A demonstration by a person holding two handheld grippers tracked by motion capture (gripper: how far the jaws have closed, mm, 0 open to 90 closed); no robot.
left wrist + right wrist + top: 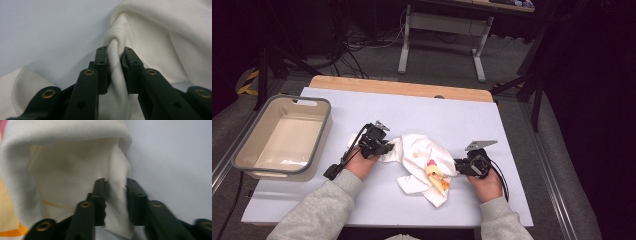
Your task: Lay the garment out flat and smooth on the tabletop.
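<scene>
A crumpled cream-white cloth [419, 147] with a pink and orange print lies in the middle of the white table. My left gripper [388, 148] is at its left edge. In the left gripper view this gripper [115, 50] is shut on a raised fold of the cloth [155, 37], with both pads pressed into it. My right gripper [458, 165] meets the cloth's right side. In the right gripper view it [116, 182] has a thin edge of the cloth [75, 165] pinched between its jaws. A hand in a grey sleeve holds each gripper.
A grey bin [242, 145] with a beige inside sits at the table's left edge. The white table cover [452, 110] ends at a wooden strip [402, 87] at the far side. A desk frame [477, 55] and cables are on the floor beyond.
</scene>
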